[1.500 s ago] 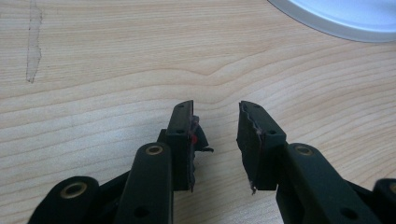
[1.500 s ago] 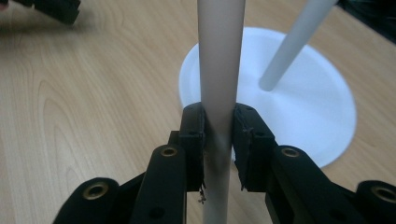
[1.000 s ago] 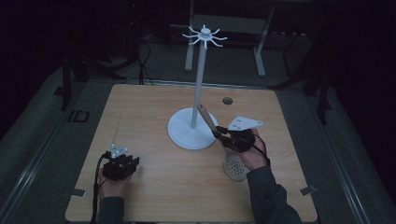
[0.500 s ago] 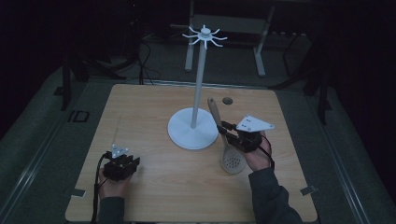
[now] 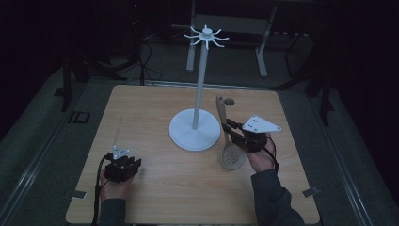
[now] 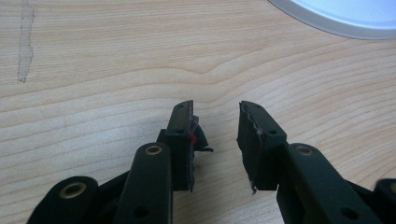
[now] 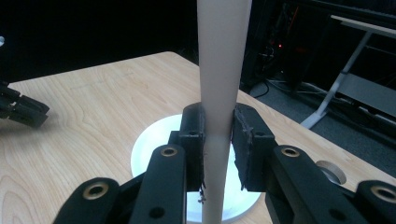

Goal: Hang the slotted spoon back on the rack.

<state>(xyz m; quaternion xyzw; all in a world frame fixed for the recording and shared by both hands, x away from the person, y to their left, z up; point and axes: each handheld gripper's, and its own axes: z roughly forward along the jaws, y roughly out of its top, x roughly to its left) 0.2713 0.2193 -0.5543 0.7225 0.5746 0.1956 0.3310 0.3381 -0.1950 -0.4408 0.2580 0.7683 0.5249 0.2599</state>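
Beside the table (image 5: pixel 141 117), "ID" (image 5: pixel 78 117) marks the floor.

A dim room is seen, lit mainly over the wooden table (image 5: pixel 155 108). Dark grey floor (image 5: pixel 42 141) is laid around it. Beyond the right gripper (image 5: pixel 234 130), a white-legged frame (image 5: pixel 261 47), possibly a desk, is set. Black cables (image 5: pixel 148 66) are trailed far beyond the left gripper (image 5: pixel 126 160).
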